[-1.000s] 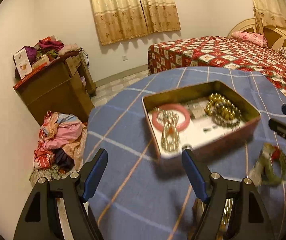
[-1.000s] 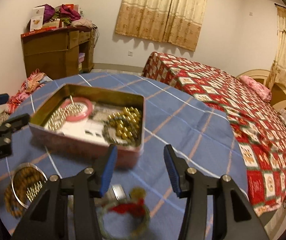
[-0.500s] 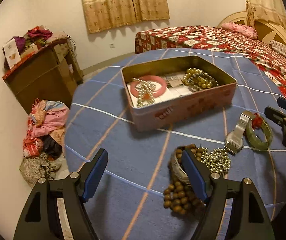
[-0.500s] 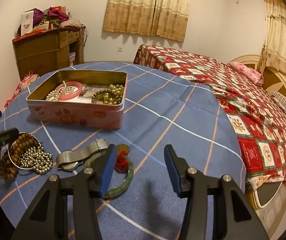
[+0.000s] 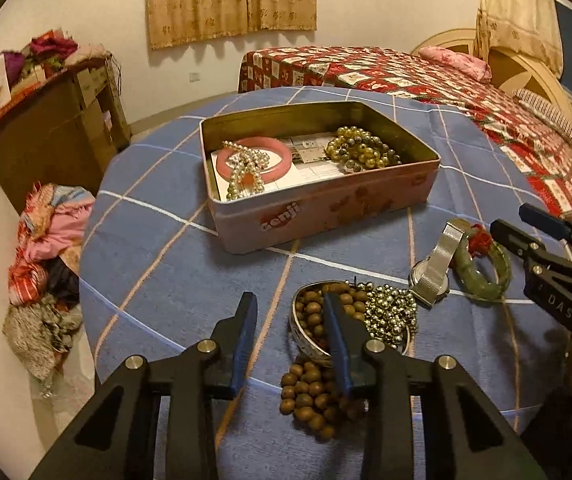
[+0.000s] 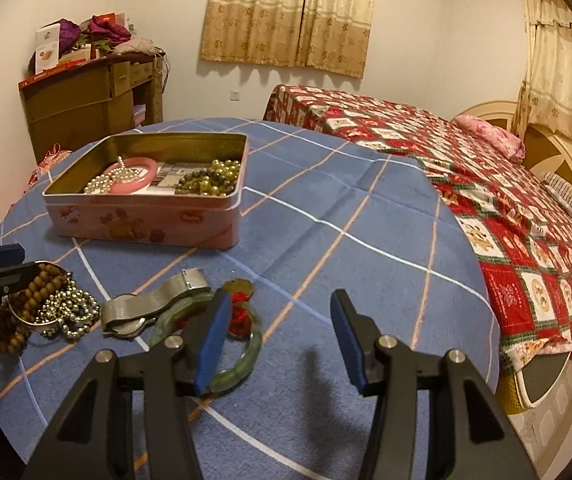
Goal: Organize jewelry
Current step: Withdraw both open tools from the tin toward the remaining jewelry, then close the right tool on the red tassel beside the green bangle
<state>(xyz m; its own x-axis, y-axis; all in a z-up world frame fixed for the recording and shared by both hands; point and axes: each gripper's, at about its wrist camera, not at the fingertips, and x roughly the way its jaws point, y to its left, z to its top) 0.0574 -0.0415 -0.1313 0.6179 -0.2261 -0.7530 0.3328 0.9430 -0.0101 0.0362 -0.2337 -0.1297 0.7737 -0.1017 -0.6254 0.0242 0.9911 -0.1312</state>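
Observation:
An open pink tin [image 5: 326,208] [image 6: 145,220] sits on the blue checked table and holds a pink bangle [image 5: 251,158], a pearl strand [image 5: 245,172] and olive beads [image 5: 362,152]. On the cloth in front lie a silver bangle [image 5: 306,336] with brown wooden beads [image 5: 310,400] and gold beads [image 5: 392,314], a metal watch [image 5: 434,268] [image 6: 141,308] and a green jade bangle [image 5: 482,268] [image 6: 221,344]. My left gripper [image 5: 290,316] is open and empty, its right finger over the silver bangle. My right gripper [image 6: 277,312] is open and empty, its left finger over the jade bangle.
A red patterned bed [image 6: 466,168] stands behind the table on the right. A wooden dresser [image 5: 45,128] with clutter stands at the far left. A heap of clothes [image 5: 41,248] lies on the floor by the table's left edge [image 5: 85,272].
Both grippers pulled back from the tin toward the loose jewelry in front. The left gripper's jaws have narrowed but remain open.

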